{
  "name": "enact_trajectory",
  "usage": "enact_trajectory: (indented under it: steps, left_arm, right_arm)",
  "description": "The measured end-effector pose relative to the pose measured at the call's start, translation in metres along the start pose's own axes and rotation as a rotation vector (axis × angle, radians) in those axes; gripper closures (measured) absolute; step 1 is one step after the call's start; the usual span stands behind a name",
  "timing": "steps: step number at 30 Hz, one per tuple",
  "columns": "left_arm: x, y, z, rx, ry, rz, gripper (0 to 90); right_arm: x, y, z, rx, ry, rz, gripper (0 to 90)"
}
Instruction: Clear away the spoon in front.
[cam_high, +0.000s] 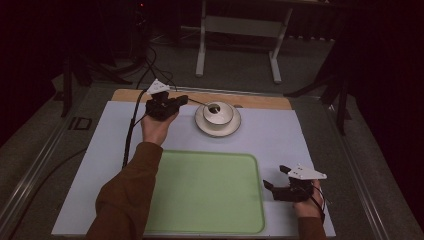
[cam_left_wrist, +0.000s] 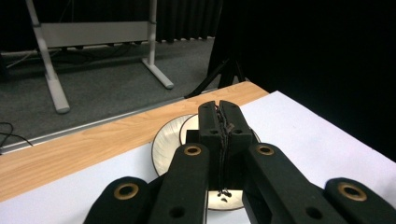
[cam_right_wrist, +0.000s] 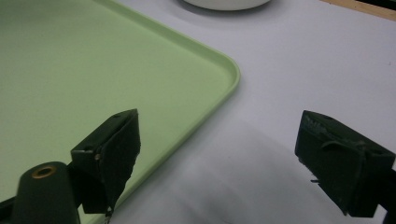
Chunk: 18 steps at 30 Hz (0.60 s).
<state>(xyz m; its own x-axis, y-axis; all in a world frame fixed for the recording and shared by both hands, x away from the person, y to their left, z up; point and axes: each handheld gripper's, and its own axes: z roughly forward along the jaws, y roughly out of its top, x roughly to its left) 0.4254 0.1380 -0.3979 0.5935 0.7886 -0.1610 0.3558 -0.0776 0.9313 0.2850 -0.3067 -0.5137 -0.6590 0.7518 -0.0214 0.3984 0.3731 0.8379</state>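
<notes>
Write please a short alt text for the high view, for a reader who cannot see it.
A person's left gripper holds a thin dark utensil reaching into a white bowl on a white plate at the table's far side. The right gripper rests open beside an empty green tray.

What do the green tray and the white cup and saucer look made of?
Green tray: likely moulded plastic, matte, with a rounded raised rim. Cup and saucer: probably glazed ceramic, white and slightly glossy, though the dim light leaves it open.
</notes>
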Motion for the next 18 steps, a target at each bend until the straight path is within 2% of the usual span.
enact_trajectory:
  steps: [4,13,18]
  left_arm:
    - [0.003,0.000,-0.010,-0.009,0.007,-0.002,89.3]
    - [0.021,-0.004,-0.040,-0.035,0.039,-0.046,89.3]
    - [0.026,-0.007,-0.057,-0.041,0.052,-0.042,89.3]
  right_arm:
    - [0.000,0.000,0.000,0.000,-0.001,0.000,13.9]
    - [0.000,0.000,0.000,-0.001,-0.004,0.001,13.9]
    - [0.000,0.000,0.000,0.000,-0.005,0.001,13.9]
